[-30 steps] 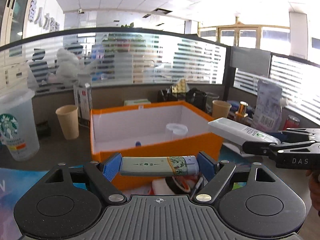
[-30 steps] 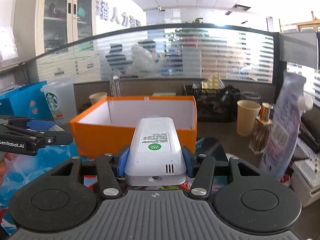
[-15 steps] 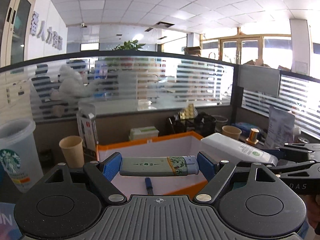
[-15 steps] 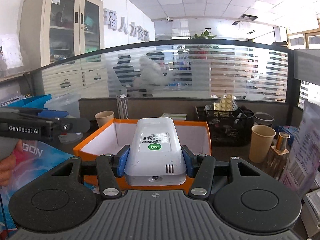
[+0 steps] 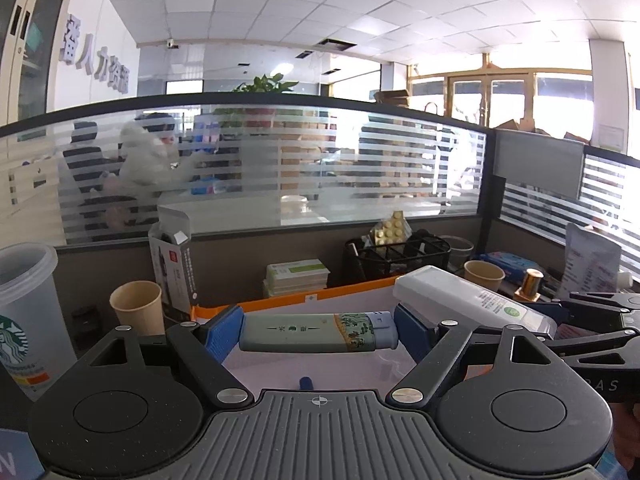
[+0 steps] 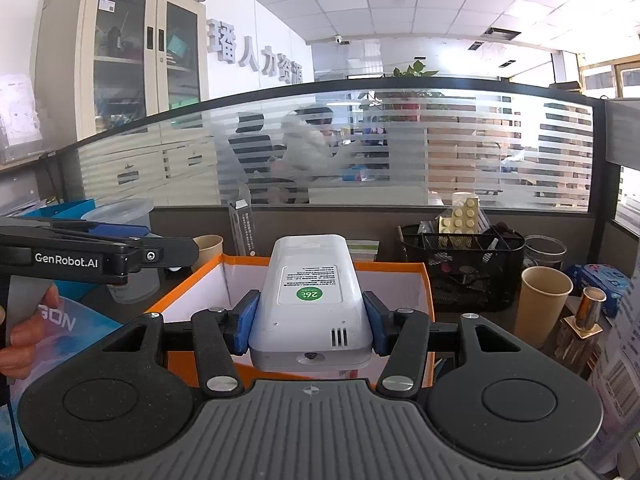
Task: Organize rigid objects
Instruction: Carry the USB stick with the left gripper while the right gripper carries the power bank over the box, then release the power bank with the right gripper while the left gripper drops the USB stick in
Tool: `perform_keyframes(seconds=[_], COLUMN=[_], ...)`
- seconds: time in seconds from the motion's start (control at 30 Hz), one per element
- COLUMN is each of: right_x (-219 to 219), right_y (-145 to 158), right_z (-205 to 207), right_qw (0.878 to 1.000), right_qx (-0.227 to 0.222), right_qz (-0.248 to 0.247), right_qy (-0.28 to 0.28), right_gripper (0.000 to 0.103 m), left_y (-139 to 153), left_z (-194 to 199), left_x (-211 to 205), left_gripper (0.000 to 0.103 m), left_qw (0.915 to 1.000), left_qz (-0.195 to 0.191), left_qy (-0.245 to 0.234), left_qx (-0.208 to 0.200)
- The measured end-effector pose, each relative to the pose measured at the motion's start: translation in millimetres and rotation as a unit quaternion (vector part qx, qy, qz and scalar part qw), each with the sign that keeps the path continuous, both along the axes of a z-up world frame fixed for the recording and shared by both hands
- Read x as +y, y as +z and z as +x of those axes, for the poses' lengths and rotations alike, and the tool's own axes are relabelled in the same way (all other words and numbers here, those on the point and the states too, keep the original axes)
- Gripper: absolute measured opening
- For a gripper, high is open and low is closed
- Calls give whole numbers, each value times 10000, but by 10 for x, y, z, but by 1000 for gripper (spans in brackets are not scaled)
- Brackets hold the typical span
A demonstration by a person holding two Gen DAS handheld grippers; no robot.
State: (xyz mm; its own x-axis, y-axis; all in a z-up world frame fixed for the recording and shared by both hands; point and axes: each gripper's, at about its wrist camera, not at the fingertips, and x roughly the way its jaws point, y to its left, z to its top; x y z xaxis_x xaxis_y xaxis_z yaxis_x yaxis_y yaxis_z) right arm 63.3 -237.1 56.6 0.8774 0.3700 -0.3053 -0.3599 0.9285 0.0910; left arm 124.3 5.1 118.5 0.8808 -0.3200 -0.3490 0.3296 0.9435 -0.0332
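Note:
My left gripper (image 5: 319,334) is shut on a grey-green lighter (image 5: 316,333), held crosswise above the orange box (image 5: 288,302) with white inner walls. My right gripper (image 6: 308,322) is shut on a white remote control (image 6: 310,300), held lengthwise over the near side of the same orange box (image 6: 426,280). The remote also shows at the right of the left wrist view (image 5: 472,300), beside the lighter. A small blue item (image 5: 306,382) lies on the box floor. The left gripper's arm shows at the left of the right wrist view (image 6: 96,256).
A paper cup (image 5: 138,306) and a Starbucks cup (image 5: 24,320) stand left of the box. A black wire basket (image 6: 460,268), another paper cup (image 6: 540,300) and a small brass bottle (image 6: 586,312) stand at the right. A glass partition runs behind the desk.
Both grippers have risen and moved forward over the orange box, each still holding its object. The box now sits lower and closer in both views.

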Motion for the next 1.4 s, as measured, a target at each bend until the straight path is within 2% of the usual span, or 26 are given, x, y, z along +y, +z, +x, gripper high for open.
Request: perform_keyframes(seconds=[0.57,0.9,1.4], right_x=[-103,169,478], right_y=[-180,-294,-472], right_z=[591,852,1167], right_qw=[9992,9987,9957], right_qx=[285,484,837], right_qz=[174,116,-315], right_qy=[-220,87,244], right_gripper=[50,50,50], left_y=[-358,-572,-764], left_z=[571,822,1034], left_x=[13,13,1], left_gripper=[83,83,83], left_qw=[9984,9964,9931], left_qz=[-25,84,319], left_qy=[199,339,554], left_qx=[523,775,985])
